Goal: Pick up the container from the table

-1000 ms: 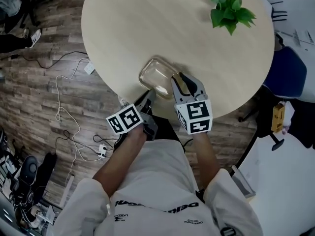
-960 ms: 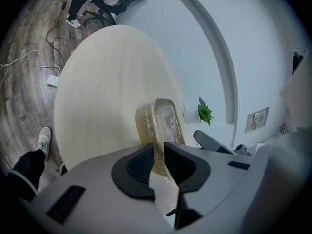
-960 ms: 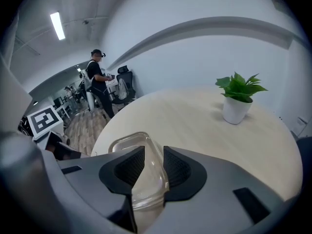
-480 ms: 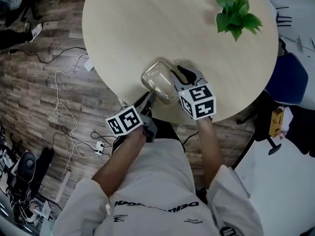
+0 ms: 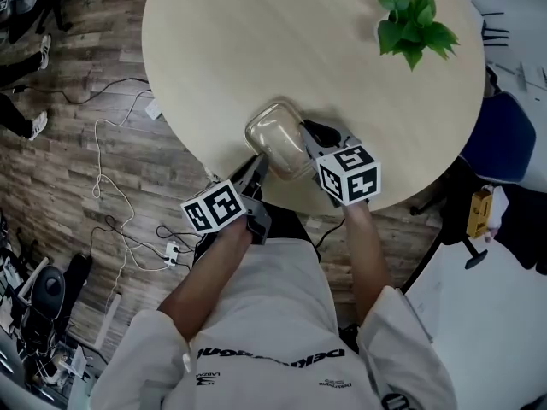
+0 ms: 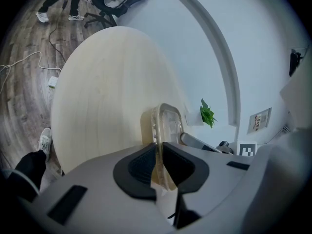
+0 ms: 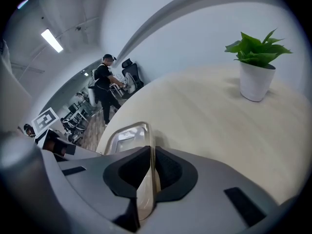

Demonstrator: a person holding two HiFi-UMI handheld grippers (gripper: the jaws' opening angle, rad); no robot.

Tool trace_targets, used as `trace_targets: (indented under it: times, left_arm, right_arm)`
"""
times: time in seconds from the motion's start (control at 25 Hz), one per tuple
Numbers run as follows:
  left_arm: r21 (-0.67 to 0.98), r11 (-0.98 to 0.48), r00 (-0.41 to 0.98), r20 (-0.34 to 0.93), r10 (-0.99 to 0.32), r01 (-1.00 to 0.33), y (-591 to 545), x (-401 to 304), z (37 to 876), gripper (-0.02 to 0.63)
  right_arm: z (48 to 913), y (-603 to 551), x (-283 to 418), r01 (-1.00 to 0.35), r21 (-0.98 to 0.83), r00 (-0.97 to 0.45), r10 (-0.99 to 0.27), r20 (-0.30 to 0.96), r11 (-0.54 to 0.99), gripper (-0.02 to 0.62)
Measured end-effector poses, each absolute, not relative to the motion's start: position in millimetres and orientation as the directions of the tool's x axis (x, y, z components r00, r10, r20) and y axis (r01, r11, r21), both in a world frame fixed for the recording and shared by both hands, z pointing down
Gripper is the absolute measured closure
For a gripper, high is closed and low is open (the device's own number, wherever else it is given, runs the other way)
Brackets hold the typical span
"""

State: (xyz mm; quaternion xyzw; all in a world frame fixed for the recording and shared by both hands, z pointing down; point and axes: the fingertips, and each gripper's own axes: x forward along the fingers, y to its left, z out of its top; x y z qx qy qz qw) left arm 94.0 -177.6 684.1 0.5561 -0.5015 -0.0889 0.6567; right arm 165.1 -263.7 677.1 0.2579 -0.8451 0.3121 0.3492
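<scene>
- Head view: container (image 5: 278,139) sat by the near edge of the round table (image 5: 256,41), between my two grippers. Couldn't tell whether it had cleared the surface.
- Right gripper (image 5: 309,133) changed most. A second before, it sat lower in frame with its jaws spread around the container's right end. Now its marker cube was further in over the table edge.
- Right gripper view: jaws were closing, with the pads (image 7: 170,173) already against the clear side wall running between them.
- Left gripper (image 5: 255,167) hadn't moved from the container's near-left edge. Left gripper view showed its pads clamped on that wall.
- Plant (image 5: 413,20) stayed at the table's far right, well apart from everything.
</scene>
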Motion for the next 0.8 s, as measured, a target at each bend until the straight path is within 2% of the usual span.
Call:
trace_targets:
  times: [0.4,0.8]
  left_arm:
    - [0.822,0.318,0.502,0.547,-0.67,-0.472,-177,84,662,0.557]
    - [0.787,0.119,0.542,0.517,-0.662,-0.605,-186,67,588,0.557]
  right_arm:
    - [651,-253,169,-0.707,-0.353,-0.62,-0.298,0.726,0.612,0.537]
    - [576,-243,167,-0.779,-0.313,-0.591,-0.471,0.655,0.543,0.538]
